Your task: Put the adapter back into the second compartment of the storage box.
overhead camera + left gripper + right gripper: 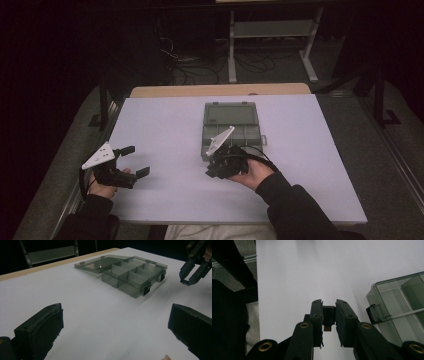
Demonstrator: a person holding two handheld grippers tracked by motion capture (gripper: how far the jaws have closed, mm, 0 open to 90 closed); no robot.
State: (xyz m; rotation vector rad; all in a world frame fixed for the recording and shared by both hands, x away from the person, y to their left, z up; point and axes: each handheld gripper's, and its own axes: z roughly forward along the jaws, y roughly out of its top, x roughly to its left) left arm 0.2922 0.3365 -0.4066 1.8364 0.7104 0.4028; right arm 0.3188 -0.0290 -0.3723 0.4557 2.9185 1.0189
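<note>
**Small dark part pinched beside the open organizer box**

A white table (165, 125) stands in a dark room, with a metal rack (272, 30) and cables beyond its far edge. The clear organizer box (231, 127), lid open, lies just beyond the right gripper (329, 307), whose jaws are clamped on a small dark part (328, 315). The left gripper (134, 161) hovers well apart from it, jaws spread wide and empty. Nothing blocks the box.
</note>
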